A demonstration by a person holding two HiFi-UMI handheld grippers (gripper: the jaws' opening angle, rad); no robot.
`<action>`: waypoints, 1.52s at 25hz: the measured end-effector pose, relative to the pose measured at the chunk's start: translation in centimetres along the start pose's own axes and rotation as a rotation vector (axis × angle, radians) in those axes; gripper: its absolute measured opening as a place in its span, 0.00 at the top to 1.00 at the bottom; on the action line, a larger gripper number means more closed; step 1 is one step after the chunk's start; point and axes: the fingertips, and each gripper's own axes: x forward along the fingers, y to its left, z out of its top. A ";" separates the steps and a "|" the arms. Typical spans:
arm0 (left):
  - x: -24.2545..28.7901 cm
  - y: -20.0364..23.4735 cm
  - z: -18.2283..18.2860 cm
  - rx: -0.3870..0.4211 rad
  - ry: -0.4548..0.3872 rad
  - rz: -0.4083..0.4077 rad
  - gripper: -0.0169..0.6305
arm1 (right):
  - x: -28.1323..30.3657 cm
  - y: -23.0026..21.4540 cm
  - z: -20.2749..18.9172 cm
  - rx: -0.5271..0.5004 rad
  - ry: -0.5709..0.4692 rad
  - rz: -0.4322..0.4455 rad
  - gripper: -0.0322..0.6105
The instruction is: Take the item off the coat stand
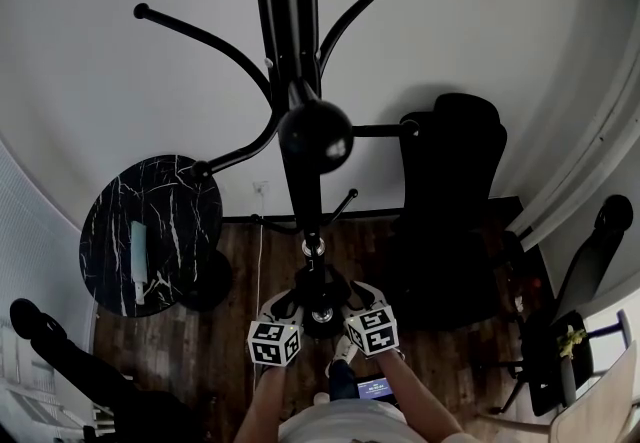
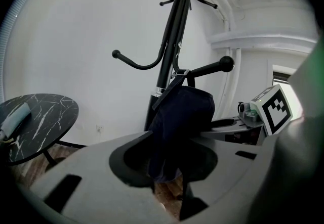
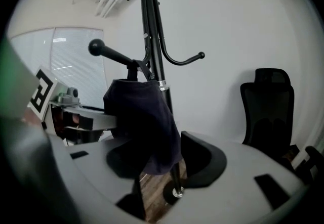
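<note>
Found dark blue bag (image 2: 179, 117) hung by its strap on a knobbed hook (image 2: 208, 70) of the black coat stand (image 2: 169, 36), at 3 o'clock of the pole in the left gripper view. Logged left gripper (image 2: 169, 139) closed on the bag's lower end, with cloth pinched between both pads. Logged right gripper (image 3: 162, 147) spread wide and gripping nothing, with the bag hanging between its jaws and the right pad clear of the cloth. From head view, marked round marble table (image 1: 185, 201) at 9 o'clock of the pole and black office chair (image 1: 450, 201) at 3 o'clock.
</note>
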 end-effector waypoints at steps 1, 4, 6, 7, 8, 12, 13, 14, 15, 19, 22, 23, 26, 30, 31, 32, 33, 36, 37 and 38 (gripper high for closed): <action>0.1 0.0 0.0 0.000 0.001 -0.003 0.82 | 0.1 0.1 0.0 0.000 -0.001 0.009 0.68; 0.1 0.0 0.1 0.002 0.001 -0.006 0.82 | 0.3 0.4 0.2 -0.003 -0.009 0.029 0.73; 0.0 0.1 0.0 0.001 0.001 -0.009 0.86 | 0.3 0.5 0.3 -0.007 -0.014 0.030 0.85; -0.1 0.1 -0.1 0.001 0.003 -0.013 0.88 | 0.2 0.5 0.2 -0.008 -0.015 0.032 0.86; -0.1 0.1 -0.1 0.003 0.006 -0.018 0.89 | 0.1 0.5 0.2 -0.009 -0.015 0.036 0.87; -0.2 -0.2 -0.1 0.012 0.012 -0.025 0.91 | -0.1 0.5 0.3 0.003 -0.018 0.042 0.88; -0.2 -0.2 -0.1 0.013 0.012 -0.024 0.91 | -0.2 0.5 0.3 0.004 -0.019 0.039 0.88; -0.4 -0.3 -0.1 0.015 0.013 -0.023 0.91 | -0.3 0.6 0.4 0.002 -0.019 0.035 0.88; -0.5 -0.4 -0.1 0.016 0.013 -0.023 0.91 | -0.5 0.7 0.3 -0.002 -0.017 0.031 0.88; -1.2 -0.6 -0.1 0.021 0.012 -0.023 0.91 | -1.1 1.2 0.1 -0.027 -0.010 0.021 0.89; -2.0 -0.9 0.1 0.025 0.006 -0.021 0.91 | -1.6 1.6 0.4 -0.043 -0.013 0.016 0.89; -2.2 -1.0 0.1 0.025 0.003 -0.020 0.91 | -1.8 1.8 0.4 -0.045 -0.016 0.017 0.89; -3.0 -1.4 0.1 0.021 -0.011 -0.018 0.92 | -2.5 2.3 0.2 -0.040 -0.018 0.019 0.89; -3.9 -2.1 0.3 0.021 -0.027 -0.020 0.92 | -3.4 2.8 0.5 -0.034 -0.032 0.017 0.89; -4.2 -2.2 0.4 0.022 -0.031 -0.020 0.92 | -3.7 3.0 0.6 -0.035 -0.037 0.017 0.89; -4.4 -2.4 0.4 0.024 -0.035 -0.021 0.92 | -3.9 3.1 0.7 -0.037 -0.041 0.016 0.89; -4.6 -2.5 0.5 0.025 -0.039 -0.021 0.92 | -4.1 3.2 0.9 -0.039 -0.045 0.014 0.89; -5.3 -3.0 0.8 0.029 -0.053 -0.022 0.92 | -4.9 3.5 1.1 -0.046 -0.058 0.012 0.89; -5.6 -3.2 0.9 0.031 -0.057 -0.022 0.92 | -5.1 3.6 1.2 -0.049 -0.063 0.011 0.89; -5.8 -3.3 1.0 0.033 -0.061 -0.023 0.92 | -5.4 3.8 1.3 -0.051 -0.067 0.011 0.89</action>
